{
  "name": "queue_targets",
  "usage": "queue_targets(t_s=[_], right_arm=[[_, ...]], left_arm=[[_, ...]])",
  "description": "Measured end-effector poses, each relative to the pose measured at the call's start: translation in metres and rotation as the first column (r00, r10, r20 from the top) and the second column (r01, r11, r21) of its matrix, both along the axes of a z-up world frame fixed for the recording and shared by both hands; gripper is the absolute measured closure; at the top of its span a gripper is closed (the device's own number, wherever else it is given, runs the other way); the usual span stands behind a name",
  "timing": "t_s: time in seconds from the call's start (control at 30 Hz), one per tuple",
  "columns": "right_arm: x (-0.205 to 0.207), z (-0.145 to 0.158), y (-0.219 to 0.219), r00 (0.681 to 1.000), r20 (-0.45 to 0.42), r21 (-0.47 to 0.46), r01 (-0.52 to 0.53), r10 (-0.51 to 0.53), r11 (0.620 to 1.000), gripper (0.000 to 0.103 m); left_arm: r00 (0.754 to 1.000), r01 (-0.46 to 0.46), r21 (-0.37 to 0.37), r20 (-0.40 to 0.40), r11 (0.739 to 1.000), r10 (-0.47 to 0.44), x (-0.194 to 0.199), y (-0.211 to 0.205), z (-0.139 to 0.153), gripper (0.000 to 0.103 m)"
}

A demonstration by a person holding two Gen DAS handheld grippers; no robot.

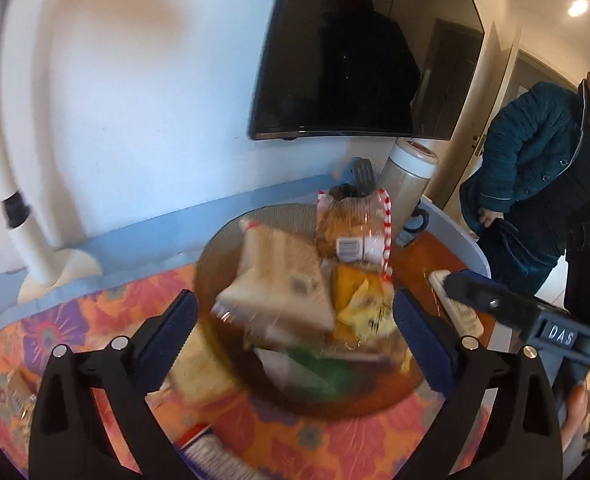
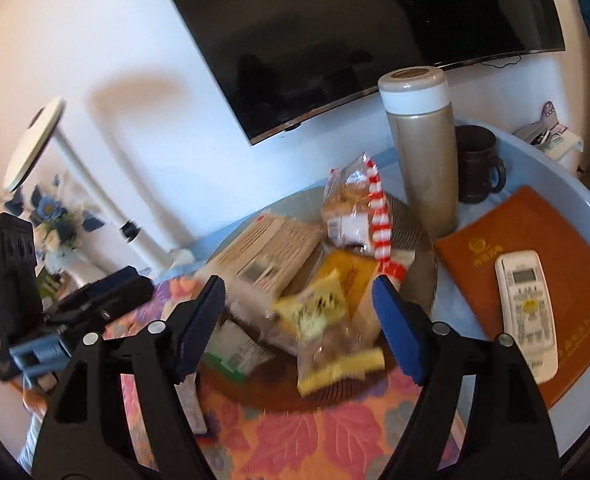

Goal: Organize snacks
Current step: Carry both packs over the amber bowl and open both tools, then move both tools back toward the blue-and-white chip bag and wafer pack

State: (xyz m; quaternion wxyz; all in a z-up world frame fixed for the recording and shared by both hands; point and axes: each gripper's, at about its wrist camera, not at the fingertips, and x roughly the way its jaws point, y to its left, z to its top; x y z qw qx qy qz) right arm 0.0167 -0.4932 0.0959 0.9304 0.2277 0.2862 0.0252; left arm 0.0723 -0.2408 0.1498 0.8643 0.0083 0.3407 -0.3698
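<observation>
Both grippers sit nearest the lens with their jaws spread wide and nothing between the pads: the left gripper (image 1: 295, 328) fills the bottom of the left wrist view, the right gripper (image 2: 299, 320) the bottom of the right wrist view. Each hangs above a round brownish glass plate (image 1: 223, 240) at mid-frame, where the snacks are heaped.

Going left to right in the right wrist view: a flat beige packet (image 2: 271, 252) lies on the left of the heap, a green-and-white packet (image 2: 235, 354) below it, a small yellow packet (image 2: 319, 304) in the centre on a larger orange-yellow one (image 2: 351, 276), and a clear bag with a red-and-white striped edge (image 2: 359, 204) stands at the back. Right of the plate rises a tall beige flask (image 2: 419, 148), then a dark mug (image 2: 479, 164), then a brown folder (image 2: 535, 220) with a white remote (image 2: 529, 312) lying on it.

A floral cloth (image 2: 315, 436) lies beneath the plate's near edge. At lower left of the left wrist view, another wrapped snack (image 1: 19, 392) lies blurred on the cloth.
</observation>
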Motion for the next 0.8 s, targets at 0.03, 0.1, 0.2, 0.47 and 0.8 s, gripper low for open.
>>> queue_targets(t_s=[0.03,0.1,0.2,0.47,0.8], right_arm=[[-0.007,0.0,0.005,1.0,0.003,-0.004,-0.008,0.008,1.0,0.025],[-0.023,-0.001,0.02,0.998,0.018,0.008,-0.056,0.056,0.998,0.025],[-0.049,-0.003,0.057,0.987,0.05,0.014,-0.156,0.155,0.988,0.024],[-0.087,-0.028,0.167,0.957,0.043,-0.158,-0.275,0.285,0.948,0.013],[-0.091,-0.058,0.191,0.956,-0.057,-0.158,-0.293,0.287,0.943,0.01]], left_arm=[[1.0,-0.003,0.003,0.005,1.0,0.003,-0.004,0.009,0.001,0.006],[0.999,-0.024,0.019,0.023,1.0,0.024,-0.021,0.044,0.003,0.006],[0.996,-0.076,0.047,0.049,0.996,0.073,-0.045,0.093,-0.003,0.005],[0.954,-0.296,0.233,0.03,0.926,0.298,-0.094,0.216,-0.083,0.005],[0.921,-0.363,0.224,-0.063,0.905,0.385,-0.089,0.255,-0.132,0.005]])
